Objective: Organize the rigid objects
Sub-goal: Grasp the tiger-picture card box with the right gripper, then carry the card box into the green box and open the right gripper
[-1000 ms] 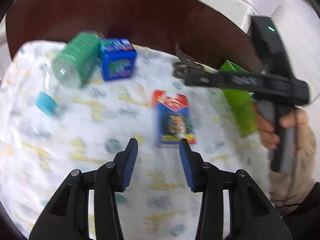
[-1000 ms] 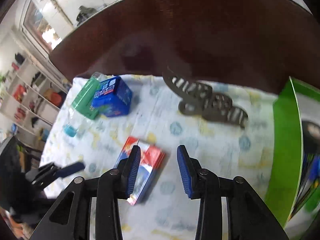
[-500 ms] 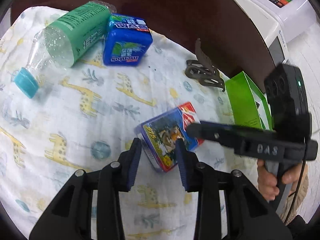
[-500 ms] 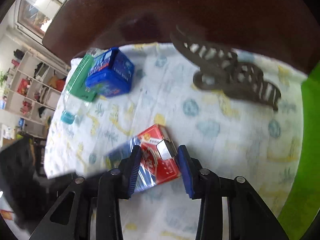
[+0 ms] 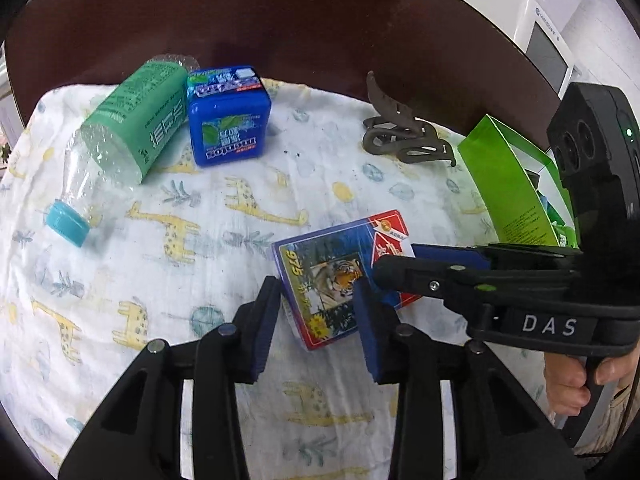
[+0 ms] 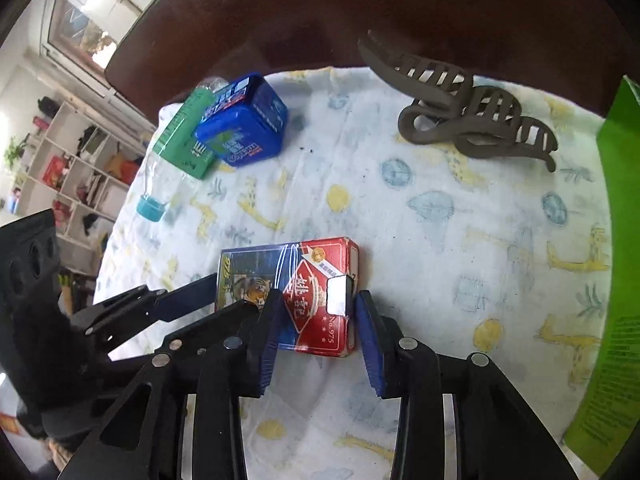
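Note:
A red and blue card box point(image 5: 340, 276) with a tiger picture lies flat on the giraffe-print cloth point(image 5: 168, 240). My left gripper point(image 5: 316, 312) straddles its blue end, jaws close on both sides; contact is not clear. My right gripper point(image 6: 316, 320) straddles the red end of the same box point(image 6: 308, 292), jaws near its sides. The right gripper's finger point(image 5: 424, 276) reaches over the box from the right in the left wrist view. The left gripper's finger point(image 6: 176, 300) shows at the box's left in the right wrist view.
A blue mint box point(image 5: 226, 118) and a green-labelled plastic bottle point(image 5: 132, 124) with a teal cap point(image 5: 66, 224) lie at the far left. A brown hair claw clip point(image 5: 404, 136) lies at the back. An open green carton point(image 5: 508, 184) stands at the right. A dark wooden table point(image 5: 280, 20) lies beyond the cloth.
Both grippers have closed in on the card box from opposite ends. The box has turned on the cloth since a second ago.

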Motion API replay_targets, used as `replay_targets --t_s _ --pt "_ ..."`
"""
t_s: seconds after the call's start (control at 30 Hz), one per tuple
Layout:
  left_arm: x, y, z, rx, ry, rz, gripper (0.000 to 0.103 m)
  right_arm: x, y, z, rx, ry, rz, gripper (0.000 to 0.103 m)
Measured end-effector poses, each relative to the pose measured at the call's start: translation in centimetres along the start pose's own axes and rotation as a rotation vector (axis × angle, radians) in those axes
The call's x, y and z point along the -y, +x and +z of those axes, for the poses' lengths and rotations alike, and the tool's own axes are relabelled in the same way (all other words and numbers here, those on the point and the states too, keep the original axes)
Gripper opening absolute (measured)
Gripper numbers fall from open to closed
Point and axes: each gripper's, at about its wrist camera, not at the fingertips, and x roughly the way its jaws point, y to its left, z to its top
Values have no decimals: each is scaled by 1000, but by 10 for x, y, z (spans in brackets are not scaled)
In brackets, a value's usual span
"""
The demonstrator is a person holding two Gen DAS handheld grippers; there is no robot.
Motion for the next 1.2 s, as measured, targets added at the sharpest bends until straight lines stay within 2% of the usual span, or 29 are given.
replay_targets --t_s 0.17,0.3,0.47,0.6,0.87,1.2 --pt "26 -22 15 73 92 21 35 -8 -31 -4 97 -29 -27 38" --pt "55 -35 31 126 159 -21 35 -5 -72 -3 218 -30 -60 38" --pt "111 -37 49 181 284 -45 35 15 -118 -12 352 4 -143 38" --pt "155 -35 61 195 371 -90 35 45 -157 -22 440 71 -192 38" --pt "243 4 82 165 490 -163 35 117 -216 -48 561 224 -260 38" --pt "310 68 91 55 544 -181 35 210 -223 -64 563 407 -279 38"
